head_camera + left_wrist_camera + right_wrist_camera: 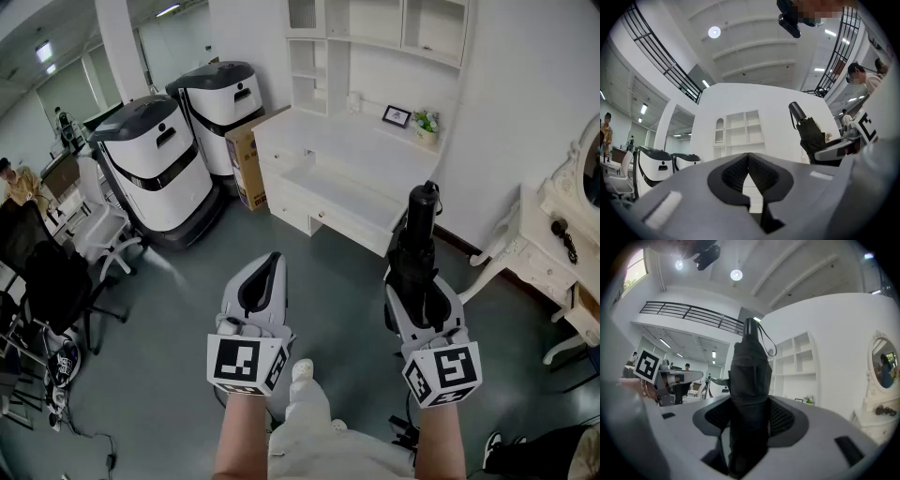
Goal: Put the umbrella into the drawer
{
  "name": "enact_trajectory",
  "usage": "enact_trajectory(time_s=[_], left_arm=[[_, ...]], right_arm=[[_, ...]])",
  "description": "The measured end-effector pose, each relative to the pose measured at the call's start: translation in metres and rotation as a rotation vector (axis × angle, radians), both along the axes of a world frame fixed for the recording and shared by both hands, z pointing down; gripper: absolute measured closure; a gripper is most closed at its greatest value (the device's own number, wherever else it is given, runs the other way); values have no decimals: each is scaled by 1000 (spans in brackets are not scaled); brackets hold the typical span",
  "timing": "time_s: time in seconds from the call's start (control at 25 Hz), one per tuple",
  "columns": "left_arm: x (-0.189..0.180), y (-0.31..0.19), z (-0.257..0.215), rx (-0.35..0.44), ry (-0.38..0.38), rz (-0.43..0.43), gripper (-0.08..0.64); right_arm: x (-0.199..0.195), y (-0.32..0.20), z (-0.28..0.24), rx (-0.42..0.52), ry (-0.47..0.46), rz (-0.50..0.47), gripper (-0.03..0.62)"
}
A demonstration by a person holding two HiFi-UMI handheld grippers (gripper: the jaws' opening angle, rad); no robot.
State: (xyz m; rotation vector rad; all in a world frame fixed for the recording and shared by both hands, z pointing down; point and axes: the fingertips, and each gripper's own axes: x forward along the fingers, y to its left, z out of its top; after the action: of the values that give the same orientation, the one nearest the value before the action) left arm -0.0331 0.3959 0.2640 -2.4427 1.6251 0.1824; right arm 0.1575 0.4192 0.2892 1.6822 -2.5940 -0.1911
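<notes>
A black folded umbrella (419,230) stands upright between the jaws of my right gripper (413,281), which is shut on its lower part. In the right gripper view the umbrella (750,376) fills the gap between the jaws of that gripper (750,414), handle and strap on top. My left gripper (271,260) hovers to the left of it, shut with nothing in it; its tips meet (748,155). The umbrella (811,136) shows at the right of the left gripper view. Ahead stands a white desk (356,150) with a wide drawer (330,192) pulled out.
Two white and black machines (155,169) and a cardboard box (246,159) stand left of the desk. A photo frame (397,115) and small plant (427,124) sit on the desk. Office chairs (56,272) are at far left, and a white dressing table (562,234) at right.
</notes>
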Motion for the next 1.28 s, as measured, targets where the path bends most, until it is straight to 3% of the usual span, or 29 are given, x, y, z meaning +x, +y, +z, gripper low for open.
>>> enact_trajectory(time_s=[0.56, 1.28], left_arm=[[-18, -68, 1, -3, -36, 0, 552], [-83, -237, -4, -11, -19, 18, 552]], right_arm=[[-6, -68, -4, -2, 21, 34, 356], [-62, -229, -8, -32, 24, 62, 356]])
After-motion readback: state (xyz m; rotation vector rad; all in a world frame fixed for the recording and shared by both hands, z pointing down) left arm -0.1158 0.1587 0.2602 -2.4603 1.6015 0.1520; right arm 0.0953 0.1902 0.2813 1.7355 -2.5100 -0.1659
